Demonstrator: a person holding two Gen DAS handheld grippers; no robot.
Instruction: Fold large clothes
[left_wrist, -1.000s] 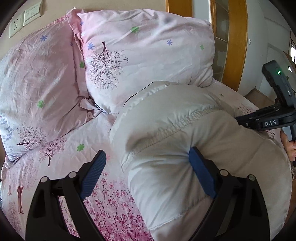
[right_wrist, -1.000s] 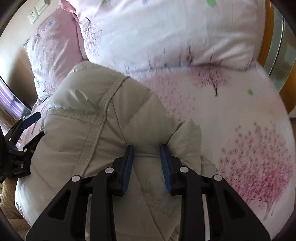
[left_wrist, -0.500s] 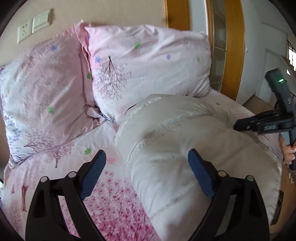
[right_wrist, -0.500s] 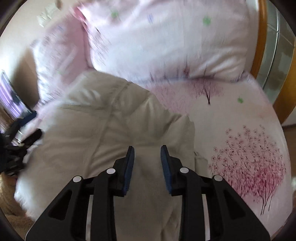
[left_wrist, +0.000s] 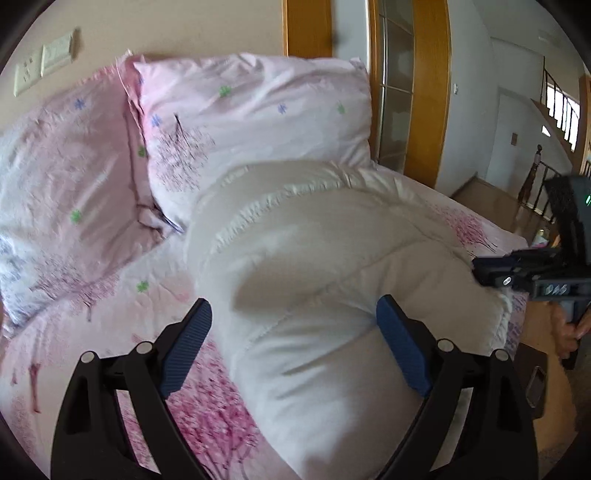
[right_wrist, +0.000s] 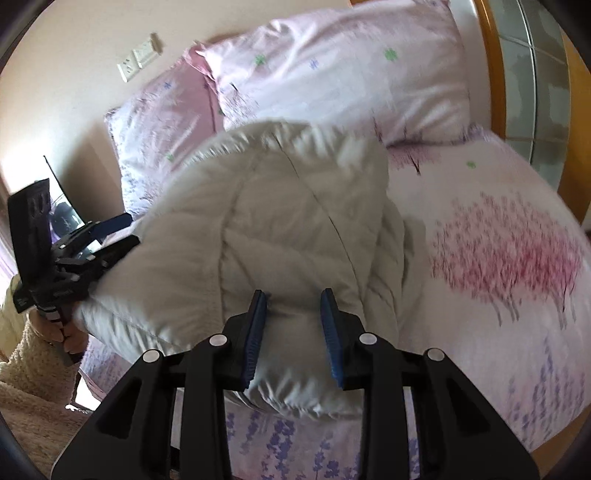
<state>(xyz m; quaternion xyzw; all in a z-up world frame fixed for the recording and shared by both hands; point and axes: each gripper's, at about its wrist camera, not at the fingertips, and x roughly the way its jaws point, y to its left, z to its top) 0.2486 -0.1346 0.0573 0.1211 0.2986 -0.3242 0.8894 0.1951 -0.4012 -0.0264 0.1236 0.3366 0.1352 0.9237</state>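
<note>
A cream quilted down jacket lies bundled on the pink floral bed; it also fills the middle of the right wrist view. My left gripper is wide open, its blue pads either side of the jacket's near bulge, not squeezing it. My right gripper has its jaws partly closed on a thick fold of the jacket's near edge. The right gripper shows at the right of the left wrist view, and the left gripper at the left of the right wrist view.
Two pink floral pillows lean against the wall behind the jacket. A wooden door frame stands to the right of the bed. The bed's edge runs under my right gripper. Wall sockets sit above the pillows.
Both grippers have pulled back and risen, so more wall and pillow show. The jacket bundle has shifted with the right gripper, whose jaws stand a little wider. The left gripper has stayed open.
</note>
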